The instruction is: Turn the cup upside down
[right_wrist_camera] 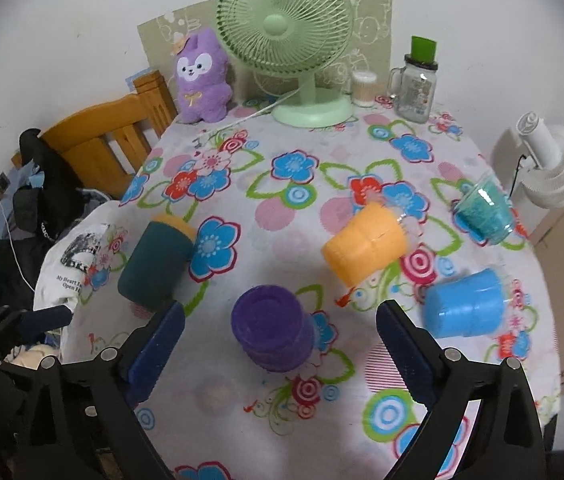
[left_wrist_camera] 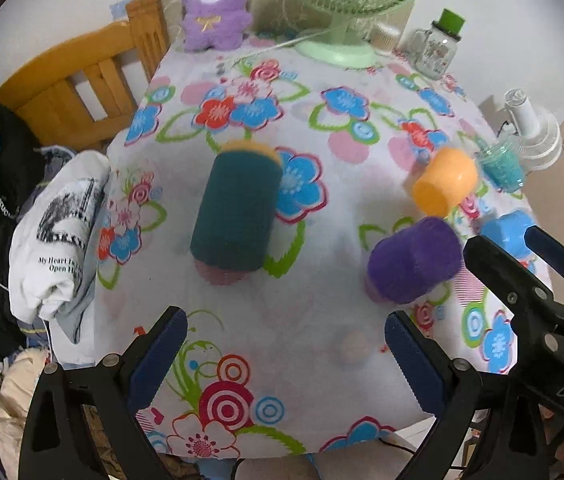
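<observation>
Several cups stand on the flowered tablecloth (right_wrist_camera: 282, 208). A dark teal cup (left_wrist_camera: 236, 210) (right_wrist_camera: 158, 264) with a yellow far end stands at the left. A purple cup (left_wrist_camera: 415, 260) (right_wrist_camera: 272, 328) stands base up. An orange cup (left_wrist_camera: 443, 182) (right_wrist_camera: 365, 244), a blue cup (left_wrist_camera: 511, 232) (right_wrist_camera: 465, 304) and a clear teal cup (left_wrist_camera: 501, 164) (right_wrist_camera: 485, 212) are on the right. My left gripper (left_wrist_camera: 285, 356) is open and empty, short of the teal cup. My right gripper (right_wrist_camera: 278, 348) is open around the purple cup, not touching it; it also shows in the left wrist view (left_wrist_camera: 521, 264).
A green desk fan (right_wrist_camera: 285, 44), a purple plush toy (right_wrist_camera: 202, 76), a cotton swab box (right_wrist_camera: 363, 88) and a glass jar with a green lid (right_wrist_camera: 417, 84) stand at the table's far edge. A wooden chair (right_wrist_camera: 110, 148) and heaped clothes (left_wrist_camera: 62, 232) are left. A white fan (right_wrist_camera: 549, 164) stands right.
</observation>
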